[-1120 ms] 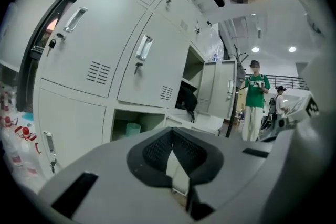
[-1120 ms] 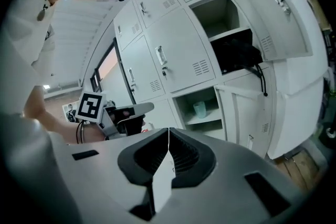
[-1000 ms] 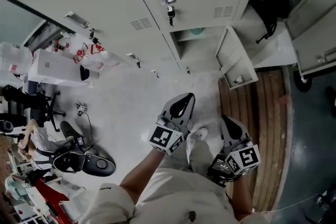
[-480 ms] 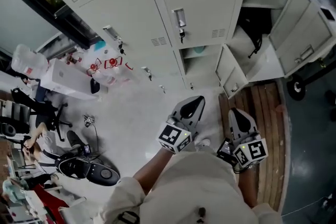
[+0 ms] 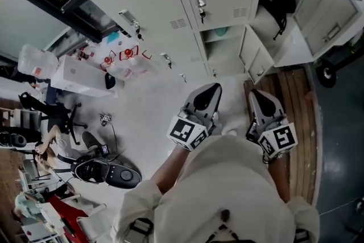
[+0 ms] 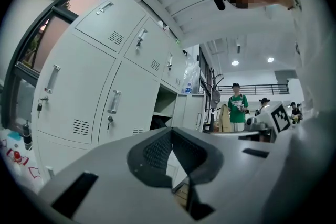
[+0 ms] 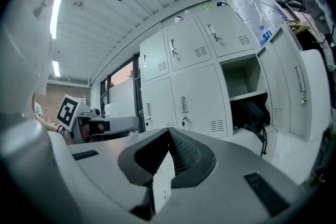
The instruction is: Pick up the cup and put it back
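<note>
The left tongs (image 5: 211, 89) and right tongs (image 5: 257, 95), both pinched together on nothing, hang before the lockers (image 5: 170, 3). A teal shape, possibly the cup (image 5: 220, 32), sits inside one open locker.

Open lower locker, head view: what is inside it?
A teal object sits on the shelf of the lower locker, its top covered by the frame above; too small to identify. Below the shelf, nothing shows.
</note>
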`<state>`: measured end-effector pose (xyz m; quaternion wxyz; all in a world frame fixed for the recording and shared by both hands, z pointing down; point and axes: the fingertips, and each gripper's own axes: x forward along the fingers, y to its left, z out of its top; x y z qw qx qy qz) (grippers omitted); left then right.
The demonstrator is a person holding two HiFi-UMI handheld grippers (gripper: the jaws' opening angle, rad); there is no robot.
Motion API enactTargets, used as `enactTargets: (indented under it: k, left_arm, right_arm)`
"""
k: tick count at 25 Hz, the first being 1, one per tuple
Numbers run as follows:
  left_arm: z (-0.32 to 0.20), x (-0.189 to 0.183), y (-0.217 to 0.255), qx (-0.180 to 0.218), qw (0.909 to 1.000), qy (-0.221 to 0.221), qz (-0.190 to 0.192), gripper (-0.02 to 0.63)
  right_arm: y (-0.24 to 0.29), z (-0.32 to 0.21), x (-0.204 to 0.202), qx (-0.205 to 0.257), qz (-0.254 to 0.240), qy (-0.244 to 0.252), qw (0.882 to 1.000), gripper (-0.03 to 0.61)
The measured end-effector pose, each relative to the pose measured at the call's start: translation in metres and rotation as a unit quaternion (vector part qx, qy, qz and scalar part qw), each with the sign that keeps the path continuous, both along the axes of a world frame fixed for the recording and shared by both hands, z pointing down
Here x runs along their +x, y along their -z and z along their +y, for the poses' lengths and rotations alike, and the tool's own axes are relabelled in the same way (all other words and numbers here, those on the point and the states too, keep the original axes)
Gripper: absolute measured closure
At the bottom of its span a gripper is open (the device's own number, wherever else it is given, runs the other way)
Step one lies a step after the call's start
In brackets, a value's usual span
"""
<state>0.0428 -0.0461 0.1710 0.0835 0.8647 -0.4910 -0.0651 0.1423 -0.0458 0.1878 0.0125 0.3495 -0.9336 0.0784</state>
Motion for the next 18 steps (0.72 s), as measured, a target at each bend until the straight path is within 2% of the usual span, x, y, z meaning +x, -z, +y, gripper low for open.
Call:
enactTargets:
  k: [5,13,18]
  left_arm:
    - [0.013,-0.01,-0.006,-0.012,0.9999,0.009,-0.001,0.606]
    - [0.025,-0.006,-0.001,-0.004,0.9997,-0.001,-0.024,0.606]
    - [0.028,-0.013,0.005,-0.007,0.9997,0.015,-0.017,0.604]
  right_arm:
    - [-0.001,0.006,-0.005,-0.008,0.006,-0.001,1.0,0.554]
    - [-0.006,0.018,-0.008,-0.017,0.0,0.003,1.0,0.552]
    - [-0.007,0.021,-0.009,-0.024,0.009,0.009,1.0,0.554]
